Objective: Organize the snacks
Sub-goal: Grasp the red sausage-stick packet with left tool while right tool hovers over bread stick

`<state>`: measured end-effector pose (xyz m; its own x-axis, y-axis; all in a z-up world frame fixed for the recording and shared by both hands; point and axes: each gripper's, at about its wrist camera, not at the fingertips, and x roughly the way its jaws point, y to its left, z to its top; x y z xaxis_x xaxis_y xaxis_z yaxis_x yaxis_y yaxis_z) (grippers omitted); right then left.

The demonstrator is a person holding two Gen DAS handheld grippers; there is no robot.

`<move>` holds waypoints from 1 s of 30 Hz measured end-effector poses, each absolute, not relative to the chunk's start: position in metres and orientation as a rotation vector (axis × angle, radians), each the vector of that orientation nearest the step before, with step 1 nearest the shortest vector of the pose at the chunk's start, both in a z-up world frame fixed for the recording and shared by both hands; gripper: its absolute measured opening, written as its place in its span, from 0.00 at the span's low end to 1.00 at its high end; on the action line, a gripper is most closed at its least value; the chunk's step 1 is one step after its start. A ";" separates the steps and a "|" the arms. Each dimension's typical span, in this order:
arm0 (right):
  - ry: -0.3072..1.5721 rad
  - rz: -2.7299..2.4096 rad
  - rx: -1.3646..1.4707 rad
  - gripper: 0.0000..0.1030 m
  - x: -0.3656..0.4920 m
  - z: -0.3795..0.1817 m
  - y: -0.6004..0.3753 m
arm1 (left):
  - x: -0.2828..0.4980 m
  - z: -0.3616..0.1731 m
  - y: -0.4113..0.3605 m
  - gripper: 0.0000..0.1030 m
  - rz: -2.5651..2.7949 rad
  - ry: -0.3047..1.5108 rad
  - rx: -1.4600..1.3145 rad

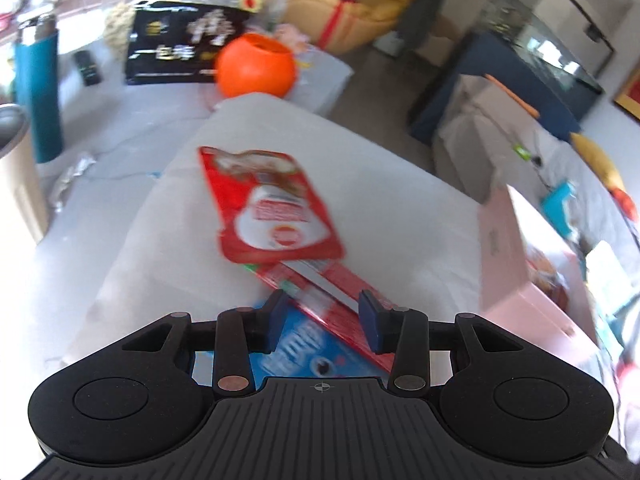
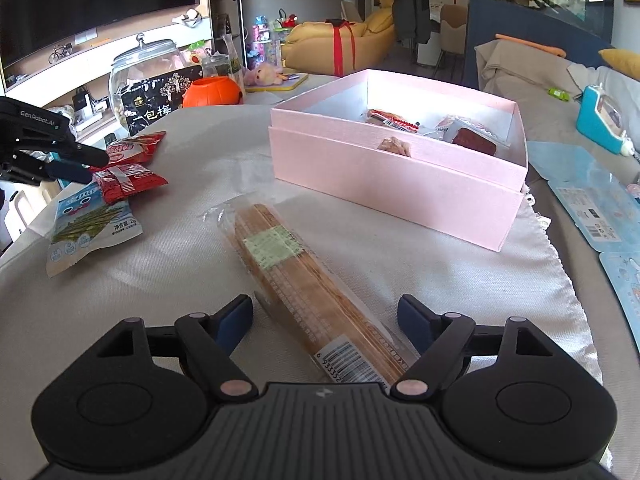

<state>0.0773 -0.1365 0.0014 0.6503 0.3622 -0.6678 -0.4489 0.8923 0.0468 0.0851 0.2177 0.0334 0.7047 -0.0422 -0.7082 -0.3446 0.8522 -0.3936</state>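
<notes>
In the left wrist view my left gripper (image 1: 323, 316) is open over a red snack packet (image 1: 332, 292) that lies between its fingertips, on top of a blue seaweed packet (image 1: 304, 356). Another red packet (image 1: 276, 208) lies just ahead. In the right wrist view my right gripper (image 2: 325, 320) is open around the near end of a long wrapped biscuit pack (image 2: 308, 288). The pink box (image 2: 400, 172) holds several snacks. The left gripper (image 2: 84, 164) shows at the left by the red packets (image 2: 128, 180) and the blue seaweed packet (image 2: 88, 228).
An orange pumpkin bowl (image 2: 212, 92), a black snack bag (image 2: 156, 100) and a glass jar (image 2: 148, 64) stand at the table's back. A teal bottle (image 1: 40, 92) stands far left. Blue cards (image 2: 600, 208) lie to the right. A white cloth (image 2: 440, 280) covers the table.
</notes>
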 end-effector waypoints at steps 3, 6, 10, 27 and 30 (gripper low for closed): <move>0.729 0.459 -0.133 0.79 0.077 0.002 -0.136 | 0.103 0.026 0.216 0.44 0.194 0.784 -0.524; 0.729 0.454 -0.131 0.80 0.076 0.002 -0.136 | 0.123 0.023 0.204 0.45 0.178 0.787 -0.461; 0.729 0.450 -0.130 0.81 0.077 0.001 -0.136 | 0.146 0.019 0.176 0.45 0.126 0.798 -0.363; 0.729 0.433 -0.118 0.83 0.077 0.000 -0.135 | 0.223 0.034 0.190 0.43 0.017 0.740 -0.222; 0.729 0.431 -0.120 0.83 0.076 0.000 -0.135 | 0.227 0.021 0.192 0.41 -0.031 0.819 -0.249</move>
